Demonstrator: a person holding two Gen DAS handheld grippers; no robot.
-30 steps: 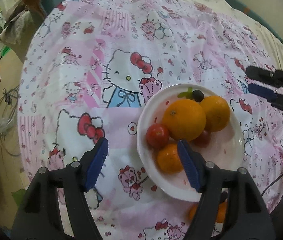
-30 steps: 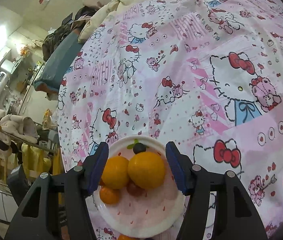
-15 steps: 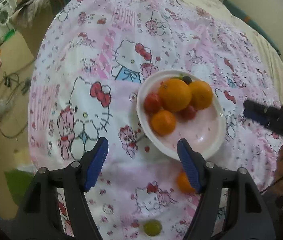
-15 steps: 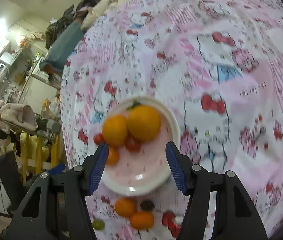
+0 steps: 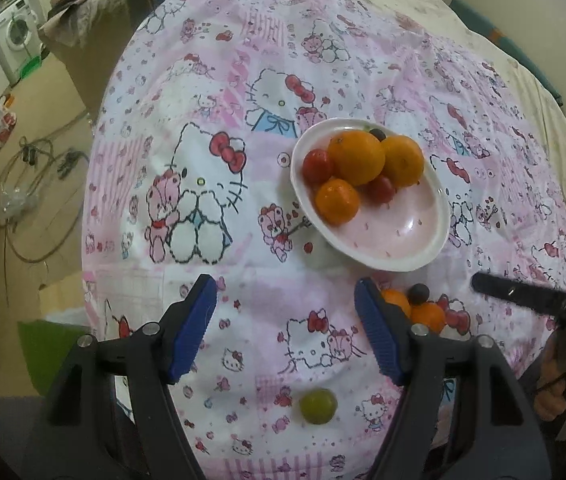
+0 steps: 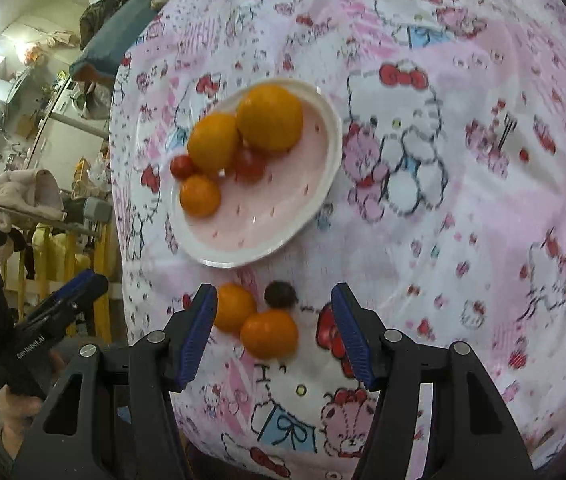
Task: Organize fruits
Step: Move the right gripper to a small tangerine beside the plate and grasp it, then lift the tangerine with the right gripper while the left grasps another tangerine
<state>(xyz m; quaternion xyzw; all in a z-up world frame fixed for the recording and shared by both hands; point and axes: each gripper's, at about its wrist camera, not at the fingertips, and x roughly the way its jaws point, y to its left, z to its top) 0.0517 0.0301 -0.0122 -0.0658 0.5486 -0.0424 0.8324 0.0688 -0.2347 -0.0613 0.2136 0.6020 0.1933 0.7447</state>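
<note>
1. L gripper (image 5: 285, 320): blue-padded fingers spread wide, nothing btwn them but cloth. It hangs above the near part of the table.
2. R gripper (image 6: 273, 334): fingers also wide apart, empty. Two loose small oranges (image 6: 269, 334) and a dark grape (image 6: 280, 294) lie on the cloth btwn/just ahead of its tips, not touched.
3. Green grape (image 5: 318, 406) lies alone on the cloth, nearer than L fingertips, btwn the two arms.
4. Plate (image 5: 411, 252), white w/ pink centre, sits beyond both grippers; holds two big oranges (image 5: 357, 157), one small orange, two red tomatoes (image 5: 317, 165), a dark grape at the far rim.
5. Surface: round table under pink cartoon-cat cloth (image 5: 203, 184).
6. Room: washing machine (image 5: 15, 36) far left, cables on the floor, cluttered shelving in R view (blurred).
</note>
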